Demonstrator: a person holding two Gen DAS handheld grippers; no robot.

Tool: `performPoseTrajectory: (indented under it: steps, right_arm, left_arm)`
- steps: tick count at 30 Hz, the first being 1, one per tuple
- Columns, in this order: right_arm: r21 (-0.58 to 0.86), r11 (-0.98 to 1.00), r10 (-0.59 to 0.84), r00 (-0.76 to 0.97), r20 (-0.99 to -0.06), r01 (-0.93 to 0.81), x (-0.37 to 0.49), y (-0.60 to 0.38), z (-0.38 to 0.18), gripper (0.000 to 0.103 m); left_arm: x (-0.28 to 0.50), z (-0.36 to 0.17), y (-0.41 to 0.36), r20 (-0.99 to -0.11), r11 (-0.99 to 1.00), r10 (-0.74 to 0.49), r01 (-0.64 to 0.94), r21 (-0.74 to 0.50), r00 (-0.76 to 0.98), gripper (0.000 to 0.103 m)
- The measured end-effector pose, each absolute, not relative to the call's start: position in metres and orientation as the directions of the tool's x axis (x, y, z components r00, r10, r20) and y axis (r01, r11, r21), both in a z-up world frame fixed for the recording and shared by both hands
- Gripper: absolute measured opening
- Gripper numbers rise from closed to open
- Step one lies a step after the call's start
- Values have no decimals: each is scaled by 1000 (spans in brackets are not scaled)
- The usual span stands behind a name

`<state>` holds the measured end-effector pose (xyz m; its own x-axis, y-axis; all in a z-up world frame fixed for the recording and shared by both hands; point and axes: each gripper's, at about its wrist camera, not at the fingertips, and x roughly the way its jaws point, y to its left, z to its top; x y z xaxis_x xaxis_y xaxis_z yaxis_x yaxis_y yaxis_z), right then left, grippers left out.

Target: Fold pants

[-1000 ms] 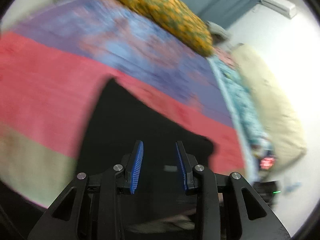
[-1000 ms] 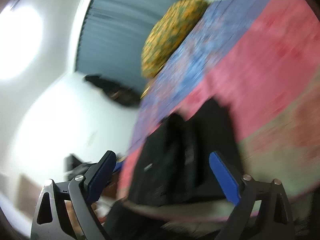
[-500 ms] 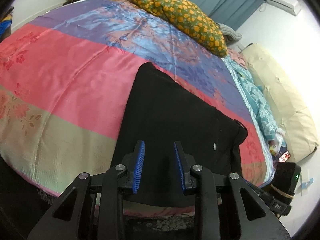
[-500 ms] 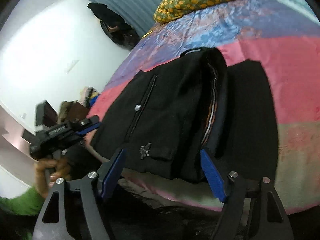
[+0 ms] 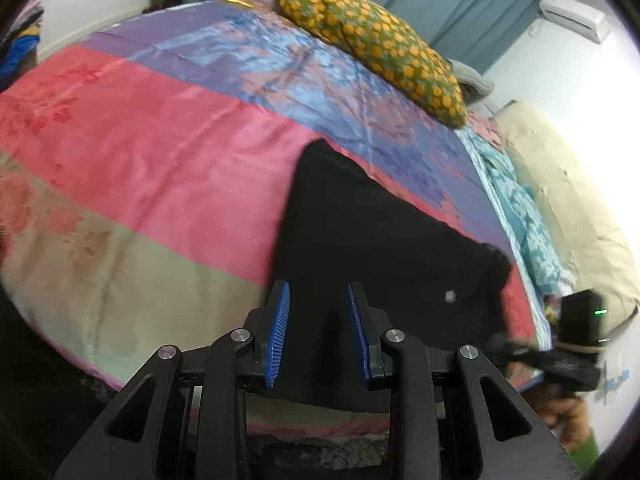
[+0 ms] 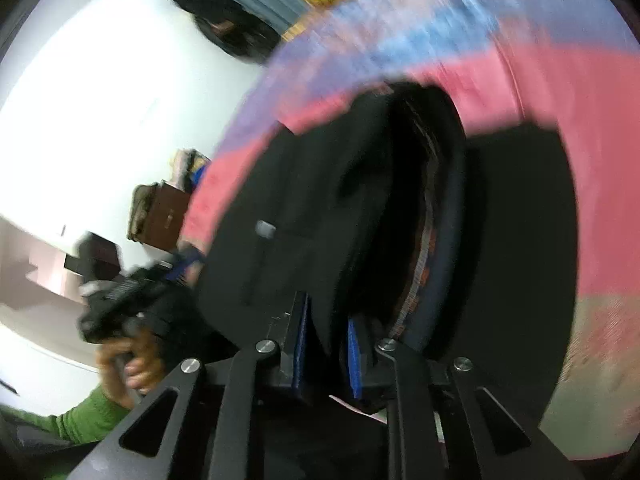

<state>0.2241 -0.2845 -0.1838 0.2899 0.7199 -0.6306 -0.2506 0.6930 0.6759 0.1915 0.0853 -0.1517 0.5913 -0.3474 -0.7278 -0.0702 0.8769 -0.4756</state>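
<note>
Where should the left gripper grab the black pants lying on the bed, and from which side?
Probably the near hem edge of the black pants, by the bed's front edge. The left gripper already hovers over it, part open, nothing between its fingers. Come down from the near side; there the cloth lies flat. The right gripper is shut on the waistband end.

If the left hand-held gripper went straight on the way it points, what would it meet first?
Most likely the black fabric pants on the striped satin bedspread; the left hand-held gripper points down at them, though depth is unclear.
</note>
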Motion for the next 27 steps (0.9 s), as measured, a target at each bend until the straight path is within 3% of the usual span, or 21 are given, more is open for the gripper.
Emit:
performPoseTrajectory:
  steps: [5,8,16,19,22,25,27]
  right_arm:
    - [627,701,711,405,-574,-341,223,-294,-111,16]
    - [581,733,679,419,-603,-353,227,-300,-98,16]
    - [586,787,608,404,-683,-195,210,-349,-159,16]
    - [528,846,514,379,-769,-77,203,-362,-205,15]
    - [559,829,515,394,-761,-2,204,-373,-217,15]
    - [441,896,424,393,-816,-50,204,-364,-202,27]
    - [370,927,362,416,-834,-66,202,-363,-187,30]
  left_arm:
    - [189,-156,103,-727,857,-334,-126,-499,600,29]
    - [186,-154,106,-717,853,-339,-124,-508,609,29]
    - [182,-148,84,-714,881,-351,-45,-471,606,32]
    - [185,-149,68,-724,892,-367,1,-452,584,32]
    - [186,-147,46,-735,911,-374,74,-406,566,35]
    - [184,-145,28,-746,930,-356,139,-339,563,39]
    - [183,-146,20,-755,939,-342,164,-304,560,40]
